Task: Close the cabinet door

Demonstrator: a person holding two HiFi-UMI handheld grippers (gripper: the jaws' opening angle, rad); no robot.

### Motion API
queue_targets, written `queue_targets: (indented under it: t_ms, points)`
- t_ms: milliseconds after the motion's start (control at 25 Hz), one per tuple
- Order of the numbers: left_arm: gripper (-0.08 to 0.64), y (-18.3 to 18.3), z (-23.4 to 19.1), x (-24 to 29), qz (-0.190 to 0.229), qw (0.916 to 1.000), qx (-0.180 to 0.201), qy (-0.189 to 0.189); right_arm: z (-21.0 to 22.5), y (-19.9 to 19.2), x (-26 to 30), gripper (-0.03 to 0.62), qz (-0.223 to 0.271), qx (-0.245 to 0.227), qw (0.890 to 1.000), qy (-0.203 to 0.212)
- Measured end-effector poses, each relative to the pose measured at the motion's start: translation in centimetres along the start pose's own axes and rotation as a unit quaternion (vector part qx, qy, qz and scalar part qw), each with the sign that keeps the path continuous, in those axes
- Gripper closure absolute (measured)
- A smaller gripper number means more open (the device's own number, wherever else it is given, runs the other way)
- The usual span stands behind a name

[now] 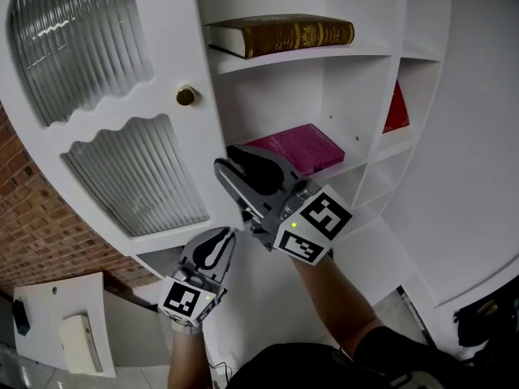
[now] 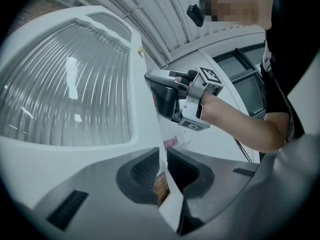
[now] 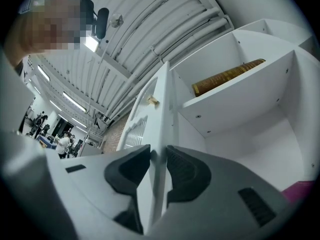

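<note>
Ideally, with left gripper point(image 2: 162, 171) and right gripper point(image 3: 157, 166) both pinching the free edge of the door point(image 1: 166, 108), the person swings it evenly toward the cabinet point(image 1: 357, 112), releasing before the jaws get trapped.

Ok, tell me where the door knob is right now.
In the head view the knob sits upper left of centre on the white door, beside the ribbed glass panes and just left of the brown book.

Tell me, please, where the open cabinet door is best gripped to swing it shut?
Grip the cabinet door by its free vertical edge below the knob, coming in edge-on so the jaws straddle the thin, flat panel. The knob is small and round, and the ribbed glass offers no hold.
</note>
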State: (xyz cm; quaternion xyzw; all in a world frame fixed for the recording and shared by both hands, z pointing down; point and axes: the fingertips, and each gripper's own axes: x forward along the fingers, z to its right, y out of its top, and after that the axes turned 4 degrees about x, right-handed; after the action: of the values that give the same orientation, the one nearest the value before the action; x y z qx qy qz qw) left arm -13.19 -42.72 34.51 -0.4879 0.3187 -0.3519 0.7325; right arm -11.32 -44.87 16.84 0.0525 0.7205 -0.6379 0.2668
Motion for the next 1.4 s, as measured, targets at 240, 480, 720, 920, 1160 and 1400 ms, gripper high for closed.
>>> queue_targets:
  t_ms: [240,480,720,920,1160,1400]
  points:
    - [0.505,-0.4,-0.9,0.9,0.001,1.0,0.001,0.003,1.4,-0.5,0.9,0.479,0.0,-0.005,1.0,-0.004]
    - [0.505,-0.8,-1.6,1.3,-0.002,1.0,0.002,0.005,2.3,-1.0,1.6,0.469,0.002,-0.011,1.0,-0.014]
    - [0.511,-0.7,-1.5,1.9,-0.002,0.9999,0.013,-0.006,2.9,-1.2,1.8,0.434,0.005,-0.001,1.0,-0.009]
    - [0.519,-0.8,-1.1,2.4,-0.002,0.9999,0.012,-0.011,3.0,-1.2,1.9,0.426,0.006,0.006,1.0,-0.002]
    - [0.52,-0.8,-0.9,2.4,-0.002,0.9999,0.005,-0.01,2.9,-1.2,1.8,0.428,0.005,-0.002,1.0,-0.012]
    - [0.52,-1.1,-1.4,1.9,-0.016,0.9998,0.001,0.013,3.0,-1.5,1.5,0.436,-0.001,-0.012,1.0,-0.027]
